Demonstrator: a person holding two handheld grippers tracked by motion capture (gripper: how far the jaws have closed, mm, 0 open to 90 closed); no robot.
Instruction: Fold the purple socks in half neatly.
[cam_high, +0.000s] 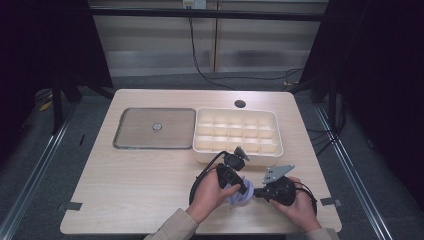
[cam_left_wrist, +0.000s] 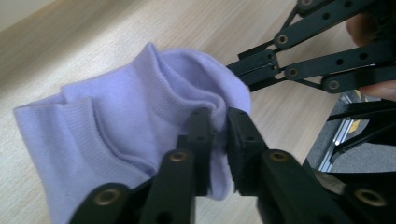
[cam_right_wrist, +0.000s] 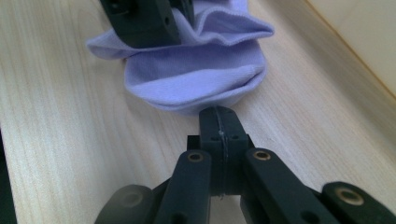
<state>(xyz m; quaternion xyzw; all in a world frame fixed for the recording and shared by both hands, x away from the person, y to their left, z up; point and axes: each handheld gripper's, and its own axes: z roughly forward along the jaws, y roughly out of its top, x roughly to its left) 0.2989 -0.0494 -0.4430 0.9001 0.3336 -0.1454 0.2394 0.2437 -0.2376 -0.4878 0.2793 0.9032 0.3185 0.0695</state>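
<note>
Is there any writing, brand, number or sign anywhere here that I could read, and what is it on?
None can be read.
Lilac sock: plain knit, no label or logo showing.
White compartment tray: no print.
Grey mat: a small round mark at its middle, too small to read.
Left gripper and right gripper: black, unmarked.

Right hand-held gripper (cam_right_wrist: 219, 122) closed, tips touching lilac sock (cam_right_wrist: 196, 77) edge.
</note>
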